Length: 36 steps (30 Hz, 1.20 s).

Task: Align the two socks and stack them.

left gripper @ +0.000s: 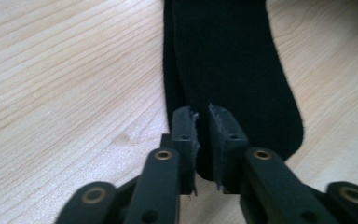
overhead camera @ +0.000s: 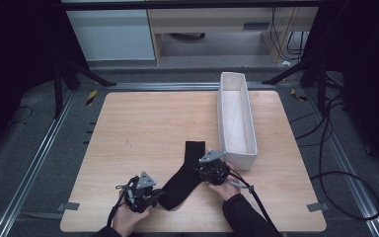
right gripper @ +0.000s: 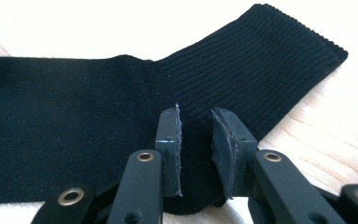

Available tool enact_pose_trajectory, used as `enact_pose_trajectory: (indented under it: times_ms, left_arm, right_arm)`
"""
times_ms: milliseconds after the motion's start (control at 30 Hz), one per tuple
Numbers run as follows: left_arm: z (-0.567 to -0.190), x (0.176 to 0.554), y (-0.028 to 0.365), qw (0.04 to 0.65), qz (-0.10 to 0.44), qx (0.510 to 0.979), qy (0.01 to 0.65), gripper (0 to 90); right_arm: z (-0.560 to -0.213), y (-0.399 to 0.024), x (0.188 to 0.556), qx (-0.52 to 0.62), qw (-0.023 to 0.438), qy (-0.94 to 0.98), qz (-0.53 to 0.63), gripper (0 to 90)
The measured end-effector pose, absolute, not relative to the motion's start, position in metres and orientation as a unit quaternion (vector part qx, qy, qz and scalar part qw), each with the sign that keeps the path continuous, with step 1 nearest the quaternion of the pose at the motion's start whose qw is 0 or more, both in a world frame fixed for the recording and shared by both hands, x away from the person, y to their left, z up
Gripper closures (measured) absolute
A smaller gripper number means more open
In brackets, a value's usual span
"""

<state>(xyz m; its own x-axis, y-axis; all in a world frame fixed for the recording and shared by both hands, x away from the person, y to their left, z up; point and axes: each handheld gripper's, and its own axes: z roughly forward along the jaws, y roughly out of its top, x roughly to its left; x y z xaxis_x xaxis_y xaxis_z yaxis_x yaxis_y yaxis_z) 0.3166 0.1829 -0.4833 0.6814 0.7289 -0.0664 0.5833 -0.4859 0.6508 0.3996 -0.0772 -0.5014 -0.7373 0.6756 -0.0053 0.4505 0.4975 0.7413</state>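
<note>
Here, the black sock (overhead camera: 183, 174) lies flat on the wooden table (overhead camera: 138, 128), unlabelled, near the white bin (overhead camera: 237, 118). My left gripper (left gripper: 203, 114) straddles its toe, my right gripper (right gripper: 195, 116) its heel, jaws slightly parted.

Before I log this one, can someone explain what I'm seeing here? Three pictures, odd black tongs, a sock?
A person sits at a wooden table, holding a hand-held clamp in each hand. The high view looks down from above; the other two come from cameras riding on each clamp, looking along its black jaws. On the table lie a black sock and a long white box. The left tool sits at the sock's toe end, the right tool at its heel bend. Both stand slightly parted with cloth between the jaws, the pads not pressing, so nothing is gripped.
</note>
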Motion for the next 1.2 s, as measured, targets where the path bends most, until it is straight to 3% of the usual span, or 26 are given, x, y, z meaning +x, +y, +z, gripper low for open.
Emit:
enact_pose_trajectory:
  times_ms: [267,633,900,1200]
  left_arm:
    - [-0.487,0.312,0.180,0.312,0.131,0.865,0.371,76.7]
    - [-0.485,0.304,0.204,0.294,0.137,0.865,0.382,77.1]
    - [-0.484,0.304,0.214,0.287,0.146,0.863,0.388,77.8]
    - [-0.484,0.307,0.233,0.287,0.148,0.853,0.410,77.6]
  right_arm:
    - [-0.502,-0.077,0.396,0.331,0.143,0.852,0.380,71.4]
    - [-0.500,-0.064,0.383,0.317,0.097,0.853,0.403,67.1]
    - [-0.483,-0.066,0.407,0.367,0.189,0.813,0.410,60.2]
    - [-0.497,-0.060,0.423,0.380,0.197,0.814,0.393,54.4]
